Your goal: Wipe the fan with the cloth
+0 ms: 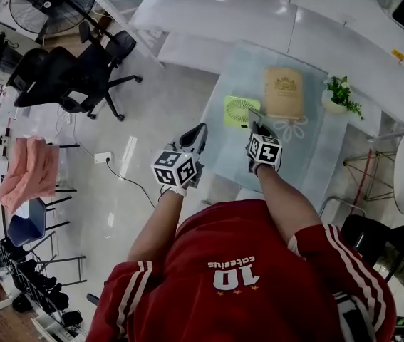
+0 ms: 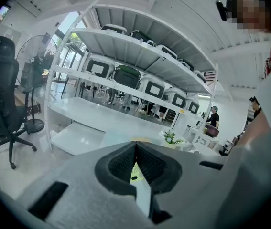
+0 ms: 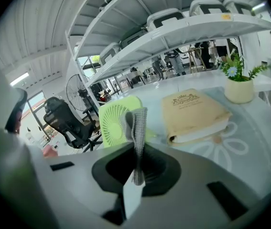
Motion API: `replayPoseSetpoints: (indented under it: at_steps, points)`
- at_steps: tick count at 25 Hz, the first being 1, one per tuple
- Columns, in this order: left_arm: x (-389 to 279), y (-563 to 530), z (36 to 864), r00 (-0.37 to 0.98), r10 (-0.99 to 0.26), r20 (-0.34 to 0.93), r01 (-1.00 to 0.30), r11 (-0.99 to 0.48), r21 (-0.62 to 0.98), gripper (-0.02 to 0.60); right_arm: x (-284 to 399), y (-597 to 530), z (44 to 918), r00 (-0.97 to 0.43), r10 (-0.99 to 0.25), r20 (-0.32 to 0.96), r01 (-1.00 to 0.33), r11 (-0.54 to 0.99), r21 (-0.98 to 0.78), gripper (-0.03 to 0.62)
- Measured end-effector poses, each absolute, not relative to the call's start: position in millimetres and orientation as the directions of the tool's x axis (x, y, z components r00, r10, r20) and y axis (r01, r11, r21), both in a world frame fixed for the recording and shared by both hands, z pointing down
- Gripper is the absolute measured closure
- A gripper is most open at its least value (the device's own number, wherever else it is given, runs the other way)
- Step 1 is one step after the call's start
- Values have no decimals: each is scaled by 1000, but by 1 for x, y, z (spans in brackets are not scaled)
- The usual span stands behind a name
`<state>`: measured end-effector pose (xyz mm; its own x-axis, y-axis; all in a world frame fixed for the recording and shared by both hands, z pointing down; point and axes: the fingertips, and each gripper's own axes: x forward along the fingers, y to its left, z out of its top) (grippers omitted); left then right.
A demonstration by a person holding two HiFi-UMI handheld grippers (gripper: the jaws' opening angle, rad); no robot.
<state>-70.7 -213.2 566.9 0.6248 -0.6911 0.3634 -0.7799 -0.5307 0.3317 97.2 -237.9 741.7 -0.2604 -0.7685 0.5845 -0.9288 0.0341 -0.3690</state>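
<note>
A small light-green fan stands on the glass table, just left of a tan book. My right gripper hovers over the table close to the fan's right side. In the right gripper view it is shut on a grey cloth, which sticks up between the jaws in front of the fan. My left gripper hangs off the table's left edge, above the floor. Its jaws are shut with nothing between them, and only a sliver of the fan shows past them.
A potted plant stands right of the book. White shelving runs behind the table. Black office chairs, a floor fan and a pink cloth on a chair are at the left.
</note>
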Motion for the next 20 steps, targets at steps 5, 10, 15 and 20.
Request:
replayPoseSetpoints:
  at_steps: [5, 10, 15, 20]
  points:
    - [-58, -213, 566, 632, -690, 354, -774, -535, 338, 581, 113, -235, 739, -248, -772, 585, -933, 28, -359, 582]
    - [-50, -216, 566, 632, -693, 347, -773, -527, 353, 581, 132, -230, 737, -228, -776, 587, -934, 3, -359, 582]
    - [-47, -219, 563, 625, -706, 334, -776, -514, 367, 581, 156, -224, 737, -195, -786, 587, -934, -34, -355, 582]
    - [-53, -223, 559, 609, -726, 320, -784, -488, 384, 581, 169, -213, 736, -182, -789, 587, -934, -48, -354, 582]
